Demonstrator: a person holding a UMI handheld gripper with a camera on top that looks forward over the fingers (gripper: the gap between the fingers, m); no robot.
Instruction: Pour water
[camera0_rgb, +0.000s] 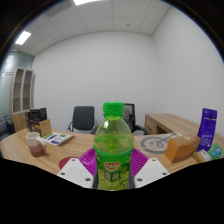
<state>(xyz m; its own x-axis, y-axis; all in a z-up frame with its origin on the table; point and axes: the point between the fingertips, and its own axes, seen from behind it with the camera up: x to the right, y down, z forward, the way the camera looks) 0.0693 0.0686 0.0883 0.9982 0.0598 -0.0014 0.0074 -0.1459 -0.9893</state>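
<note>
Pink-padded gripper (113, 176) fingers are being pressed against both sides of a clear plastic bottle with green cap and green label (113, 146). Bottle is being held upright, long axis vertical, cap upward. Contents cannot be told. Beyond, a small clear cup (36, 144) is sitting on the wooden table (55, 153).

glossy green plastic bottle (113, 145)

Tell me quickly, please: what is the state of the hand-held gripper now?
Hand-held gripper: closed on the green bottle, which stands upright between both pink pads.
</note>
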